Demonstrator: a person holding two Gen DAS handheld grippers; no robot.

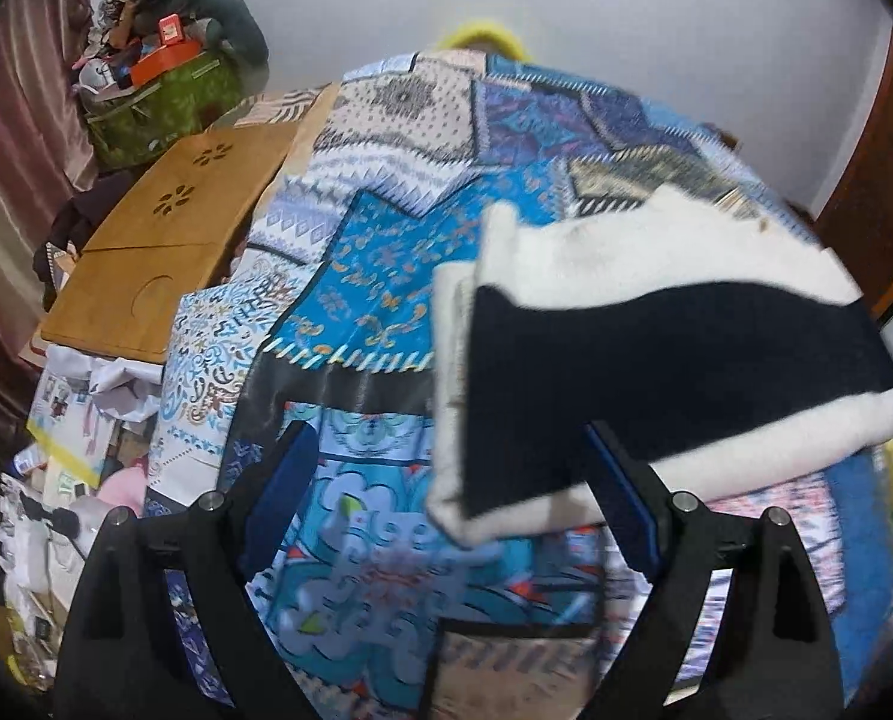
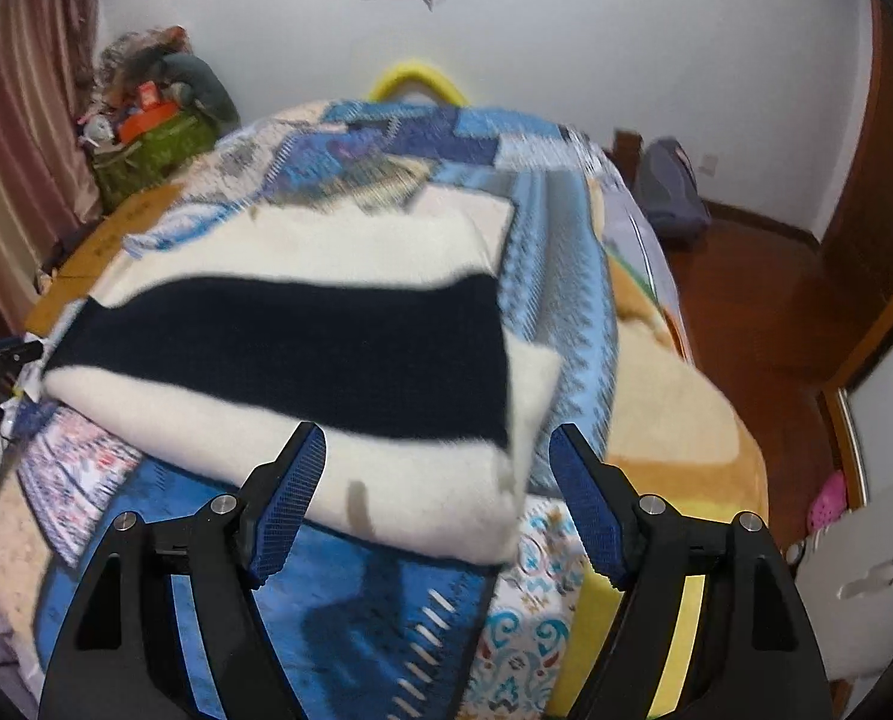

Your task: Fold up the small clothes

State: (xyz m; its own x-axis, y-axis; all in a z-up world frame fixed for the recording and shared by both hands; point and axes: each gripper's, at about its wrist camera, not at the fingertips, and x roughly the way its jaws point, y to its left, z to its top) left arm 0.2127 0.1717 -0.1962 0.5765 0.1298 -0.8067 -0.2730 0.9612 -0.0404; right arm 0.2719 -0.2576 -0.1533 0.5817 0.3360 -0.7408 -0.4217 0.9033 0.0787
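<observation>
1. The left gripper (image 1: 452,480) angles steeply down over the patchwork bedspread (image 1: 380,276), jaws spread wide, nothing pinched between its blue pads (image 1: 278,498).
2. In the left wrist view, the folded cream-and-navy sweater (image 1: 656,360) lies on the bedspread at about 2 o'clock from the gripper. Its near corner hangs over the right finger; whether they touch cannot be told.
3. The right gripper (image 2: 437,498) also tilts down, jaws spread. The sweater (image 2: 302,348) lies at its 12 o'clock, its near cream edge reaching between the pads (image 2: 590,510), which stand clear of the cloth on the right side; contact on the left is unclear.
4. A bamboo lap tray (image 1: 164,240) sits at 10 o'clock in the left wrist view, with a green bag of clutter (image 1: 164,102) beyond it.
5. A yellow curved rim (image 2: 419,81) shows at 12 o'clock beyond the bed.
6. A grey backpack (image 2: 671,192) rests on the wooden floor (image 2: 746,312) at 2 o'clock in the right wrist view.
</observation>
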